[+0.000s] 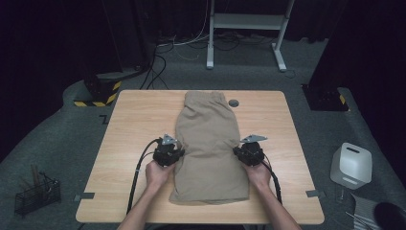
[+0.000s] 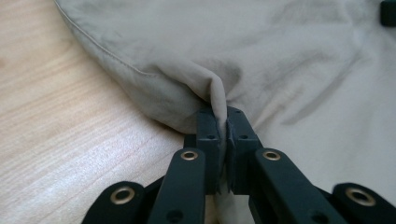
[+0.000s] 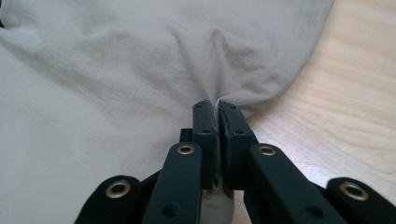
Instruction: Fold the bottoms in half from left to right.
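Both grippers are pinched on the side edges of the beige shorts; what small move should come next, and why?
Probably lift both edges slightly together. The left gripper and right gripper are each shut on a pinched fold of the beige shorts, at opposite sides around mid-length, while the garment lies flat on the wooden table. Raising evenly would likely start a fold.

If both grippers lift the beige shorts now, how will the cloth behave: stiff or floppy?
Probably floppy: the beige shorts pucker into soft folds where the left gripper and right gripper pinch their edges. The middle would likely sag between the grips. They look thin and light, so the pinched edges should hold.
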`<state>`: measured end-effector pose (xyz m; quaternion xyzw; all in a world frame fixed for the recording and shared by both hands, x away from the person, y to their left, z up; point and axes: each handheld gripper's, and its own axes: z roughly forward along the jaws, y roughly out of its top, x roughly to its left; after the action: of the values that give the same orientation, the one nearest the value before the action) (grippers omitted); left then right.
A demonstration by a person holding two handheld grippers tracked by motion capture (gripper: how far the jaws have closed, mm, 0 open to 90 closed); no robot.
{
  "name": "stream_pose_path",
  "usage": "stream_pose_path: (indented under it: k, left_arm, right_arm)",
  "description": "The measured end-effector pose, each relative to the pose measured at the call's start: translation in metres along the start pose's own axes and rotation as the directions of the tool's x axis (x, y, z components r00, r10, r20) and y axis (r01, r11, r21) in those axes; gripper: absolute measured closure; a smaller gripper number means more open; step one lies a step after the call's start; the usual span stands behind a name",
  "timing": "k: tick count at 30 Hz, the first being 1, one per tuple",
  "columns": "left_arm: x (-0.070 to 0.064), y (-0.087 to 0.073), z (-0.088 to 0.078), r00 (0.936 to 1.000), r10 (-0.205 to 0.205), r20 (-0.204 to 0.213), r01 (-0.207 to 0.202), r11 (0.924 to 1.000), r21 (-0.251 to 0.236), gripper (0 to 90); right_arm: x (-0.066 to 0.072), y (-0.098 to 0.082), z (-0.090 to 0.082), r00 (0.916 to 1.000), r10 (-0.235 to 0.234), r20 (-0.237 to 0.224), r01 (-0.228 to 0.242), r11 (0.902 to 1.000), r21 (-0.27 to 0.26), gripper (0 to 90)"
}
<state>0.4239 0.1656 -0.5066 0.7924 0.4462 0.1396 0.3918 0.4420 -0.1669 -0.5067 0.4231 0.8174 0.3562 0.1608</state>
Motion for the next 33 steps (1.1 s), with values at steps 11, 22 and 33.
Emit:
stream_pose_path:
  k: [11, 22, 33]
  left_arm:
    - [-0.004, 0.021, -0.026, 0.9990, 0.040, -0.018, -0.041, 0.9980, -0.048, 86.5]
    - [-0.008, 0.044, -0.056, 0.9973, 0.069, -0.027, -0.072, 0.9905, -0.118, 86.6]
    - [-0.011, 0.060, -0.074, 0.9963, 0.081, -0.028, -0.084, 0.9858, -0.145, 86.6]
  right_arm:
    - [0.007, 0.010, -0.029, 0.9973, -0.062, 0.039, 0.066, 0.9908, -0.118, 86.7]
    - [0.013, 0.029, -0.061, 0.9897, -0.126, 0.069, 0.138, 0.9646, -0.224, 87.0]
    - [0.019, 0.039, -0.080, 0.9851, -0.146, 0.092, 0.165, 0.9493, -0.267, 87.0]
